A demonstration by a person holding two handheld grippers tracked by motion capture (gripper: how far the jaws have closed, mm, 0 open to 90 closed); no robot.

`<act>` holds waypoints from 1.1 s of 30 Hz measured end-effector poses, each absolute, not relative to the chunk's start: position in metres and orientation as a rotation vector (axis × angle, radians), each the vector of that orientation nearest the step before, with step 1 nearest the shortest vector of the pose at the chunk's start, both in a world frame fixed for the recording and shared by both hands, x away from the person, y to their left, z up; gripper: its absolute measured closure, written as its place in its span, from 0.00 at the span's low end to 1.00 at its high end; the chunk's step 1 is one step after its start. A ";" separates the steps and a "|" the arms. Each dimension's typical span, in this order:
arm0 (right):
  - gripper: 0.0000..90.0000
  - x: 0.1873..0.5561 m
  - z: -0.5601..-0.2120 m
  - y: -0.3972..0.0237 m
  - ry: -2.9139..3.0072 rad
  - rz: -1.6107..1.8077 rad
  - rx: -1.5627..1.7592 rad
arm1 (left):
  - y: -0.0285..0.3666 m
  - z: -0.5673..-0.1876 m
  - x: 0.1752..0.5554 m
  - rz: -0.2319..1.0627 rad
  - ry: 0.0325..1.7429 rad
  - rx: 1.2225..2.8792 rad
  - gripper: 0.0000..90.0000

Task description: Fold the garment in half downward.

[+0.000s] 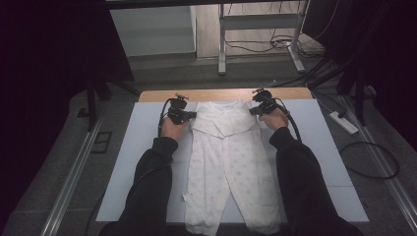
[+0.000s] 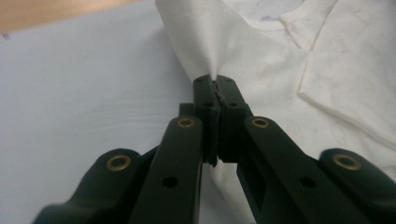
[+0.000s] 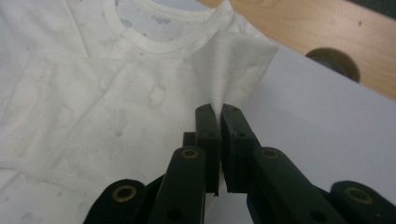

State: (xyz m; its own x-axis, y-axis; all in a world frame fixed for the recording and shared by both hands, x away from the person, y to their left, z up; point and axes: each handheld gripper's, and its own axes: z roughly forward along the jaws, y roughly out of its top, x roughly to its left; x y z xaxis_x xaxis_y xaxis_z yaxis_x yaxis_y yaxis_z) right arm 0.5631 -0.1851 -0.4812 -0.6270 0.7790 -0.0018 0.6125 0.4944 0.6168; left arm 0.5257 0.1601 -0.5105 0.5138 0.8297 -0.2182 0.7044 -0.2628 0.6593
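A white baby romper (image 1: 227,162) lies flat on the pale blue-white mat (image 1: 137,147), legs toward the near edge and its sleeves folded in over the chest. My left gripper (image 1: 193,115) sits at the garment's left shoulder, and in the left gripper view it (image 2: 215,84) is shut on a pinched fold of the romper (image 2: 261,51). At the right shoulder my right gripper (image 1: 253,111) does the same: in the right gripper view it (image 3: 219,109) is shut on a tented fold of the romper (image 3: 116,102) beside the neckline.
The mat covers a wooden table (image 1: 221,94) whose bare strip runs along the far edge. A round dark knob (image 3: 334,60) sits on that wood. A white power strip (image 1: 343,123) and cables lie on the floor at the right. A metal table frame (image 1: 222,39) stands beyond.
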 end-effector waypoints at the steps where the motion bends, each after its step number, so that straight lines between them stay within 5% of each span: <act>1: 0.95 0.561 -0.478 -0.186 2.456 0.861 1.160 | 0.160 -0.507 0.523 0.240 1.230 2.041 0.98; 33: 0.95 0.474 -0.444 -0.215 2.468 1.052 0.986 | 0.168 -0.488 0.444 0.273 1.028 2.030 0.98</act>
